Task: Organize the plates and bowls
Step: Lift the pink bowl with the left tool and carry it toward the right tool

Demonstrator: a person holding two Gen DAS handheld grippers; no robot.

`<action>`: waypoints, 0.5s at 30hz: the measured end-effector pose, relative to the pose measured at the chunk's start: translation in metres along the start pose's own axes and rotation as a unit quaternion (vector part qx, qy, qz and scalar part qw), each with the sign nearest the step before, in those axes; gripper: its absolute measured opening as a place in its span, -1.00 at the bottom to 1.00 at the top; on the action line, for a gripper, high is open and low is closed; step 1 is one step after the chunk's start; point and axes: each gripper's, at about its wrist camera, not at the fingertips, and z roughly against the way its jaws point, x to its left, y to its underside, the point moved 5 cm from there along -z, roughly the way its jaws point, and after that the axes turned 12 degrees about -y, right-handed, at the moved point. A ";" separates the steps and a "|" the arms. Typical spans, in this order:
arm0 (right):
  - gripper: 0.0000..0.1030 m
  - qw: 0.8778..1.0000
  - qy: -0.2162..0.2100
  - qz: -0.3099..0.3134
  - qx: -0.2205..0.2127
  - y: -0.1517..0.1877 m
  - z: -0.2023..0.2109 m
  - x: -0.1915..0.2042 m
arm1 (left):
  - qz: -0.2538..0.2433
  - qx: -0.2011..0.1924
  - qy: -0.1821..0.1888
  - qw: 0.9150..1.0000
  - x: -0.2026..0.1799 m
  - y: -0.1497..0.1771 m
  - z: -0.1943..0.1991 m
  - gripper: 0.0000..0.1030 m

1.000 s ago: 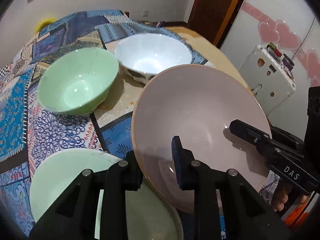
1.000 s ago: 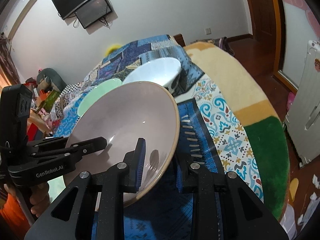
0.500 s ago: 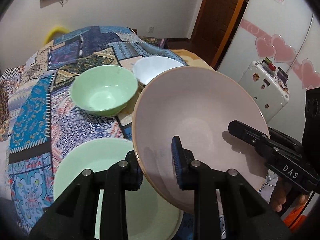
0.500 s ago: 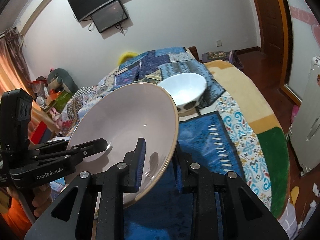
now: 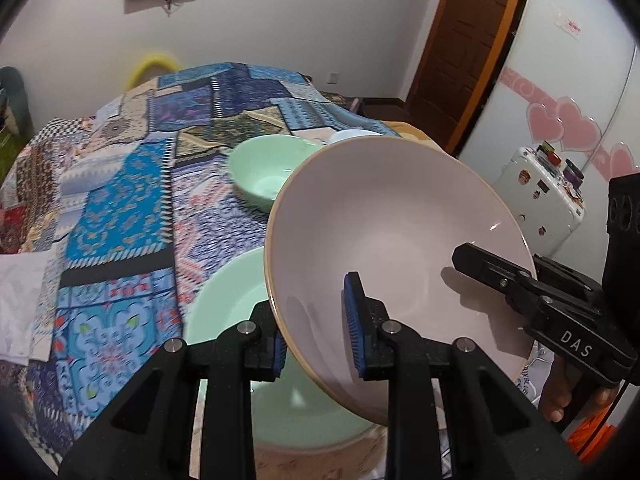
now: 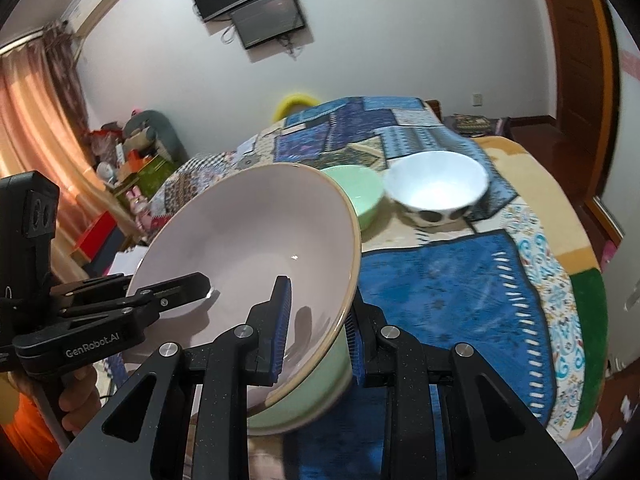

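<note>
Pink plate [image 5: 392, 240] tilted above green plate [image 5: 240, 300], rim clamped between left gripper [image 5: 316, 336] and right gripper [image 6: 316, 332]; hides most of green bowl [image 6: 360, 192]; white bowl [image 6: 436, 188] beyond on patchwork cloth [image 5: 120, 208].

Soft even indoor light; fisheye bending, dark vignetted corners; slight motion blur on bedspread [image 5: 120, 208].

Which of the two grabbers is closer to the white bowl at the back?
Right, I think. The right gripper, on the pink plate's rim, has the white bowl just beyond it. The left gripper grips the opposite rim; there the plate nearly hides the bowl.
</note>
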 end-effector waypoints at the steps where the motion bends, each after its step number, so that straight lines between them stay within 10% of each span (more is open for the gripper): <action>1: -0.55 1.000 -0.003 0.003 0.002 0.000 -0.004 0.004 | 0.003 -0.001 -0.002 1.000 0.005 0.002 0.003 -0.51; 15: -0.54 0.997 -0.044 0.047 0.041 0.016 -0.054 0.073 | 0.064 -0.014 -0.045 0.997 0.093 0.039 0.037 -0.51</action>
